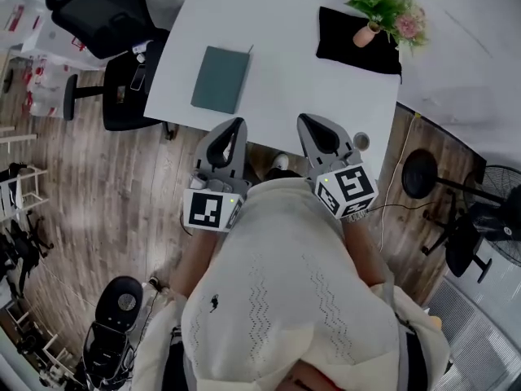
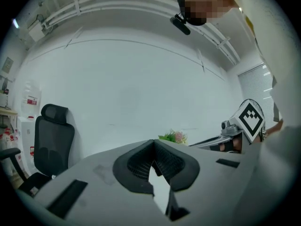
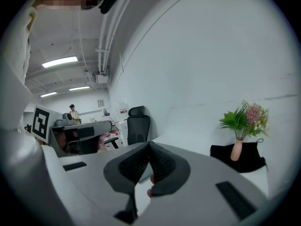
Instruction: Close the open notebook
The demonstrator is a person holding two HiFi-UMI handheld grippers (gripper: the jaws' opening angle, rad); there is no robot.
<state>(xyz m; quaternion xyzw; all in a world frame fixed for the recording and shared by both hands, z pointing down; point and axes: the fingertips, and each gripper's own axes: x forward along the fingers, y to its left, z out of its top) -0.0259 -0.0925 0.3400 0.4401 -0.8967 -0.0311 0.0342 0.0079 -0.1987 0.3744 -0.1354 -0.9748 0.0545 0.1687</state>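
Wood flooring fills the left of the head view, where a black office chair [image 1: 98,10] stands at the far left, just beside the left edge of a white table [image 1: 285,96]. On the left part of that table, near the edge, lies the dark green notebook [image 1: 221,78]. It is flat with its cover up and no pages showing, so it looks closed. Nothing touches it.

Nearer than the notebook and well apart from it, the left gripper [image 1: 238,125] is held over the table's near edge and points toward the far side. In the left gripper view its dark ribbed pads [image 2: 138,164] meet at the tips. It is clenched, with nothing held between them, and only the white tabletop shows through the gap lower down. The left marker cube [image 1: 213,208] sits against the person's white knitted top [image 1: 285,300].

Just to the right, the right gripper [image 1: 306,120] is held at about the same height, also over the near edge of the table. Its pads [image 3: 162,166] are likewise pressed tip to tip on nothing. A small pinkish shape shows through the gap below them, and what it is cannot be told. The right marker cube [image 1: 352,188] is near the person's chest.

Farther right, on the far side of the table, a black cloth [image 1: 358,51] is spread out. On it stands a pink vase [image 1: 366,35] holding green leaves and pink flowers [image 1: 391,10]. Off the table's right side, a black round stand base [image 1: 419,173] rests on the floor.
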